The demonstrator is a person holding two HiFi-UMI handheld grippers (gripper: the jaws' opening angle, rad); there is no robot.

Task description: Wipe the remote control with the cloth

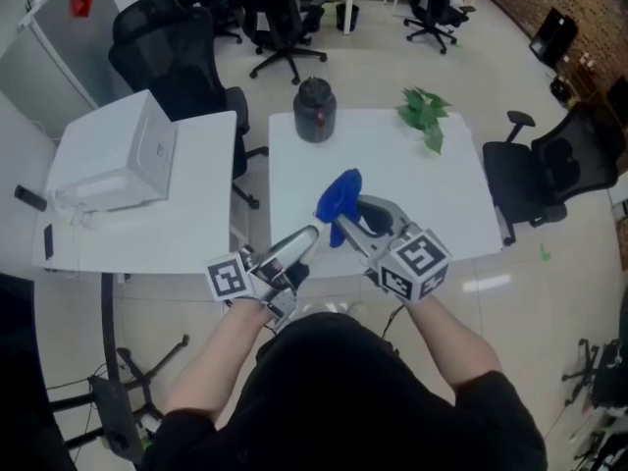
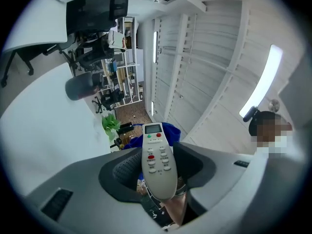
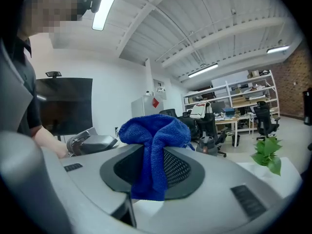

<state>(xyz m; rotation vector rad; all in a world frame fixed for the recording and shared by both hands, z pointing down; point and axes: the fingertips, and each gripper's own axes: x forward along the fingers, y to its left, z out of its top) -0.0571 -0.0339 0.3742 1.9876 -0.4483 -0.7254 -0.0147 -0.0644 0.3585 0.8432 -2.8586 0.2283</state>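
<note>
Remote and cloth both gripped.
My left gripper (image 2: 158, 169) clamps the remote control (image 2: 158, 152); my right gripper (image 3: 153, 169) pinches the blue cloth (image 3: 155, 130), just right of it.

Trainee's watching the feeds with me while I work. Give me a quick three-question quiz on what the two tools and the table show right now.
1. True or false: the left tool is shut on the remote control.
2. Pick one: what does the right tool grip? A) a sponge B) a blue cloth C) nothing
3. Fill in: in the head view, on the white table, the black jar stands to the ___ of the green plant.

Key: 1 true; 2 B; 3 left.
</note>
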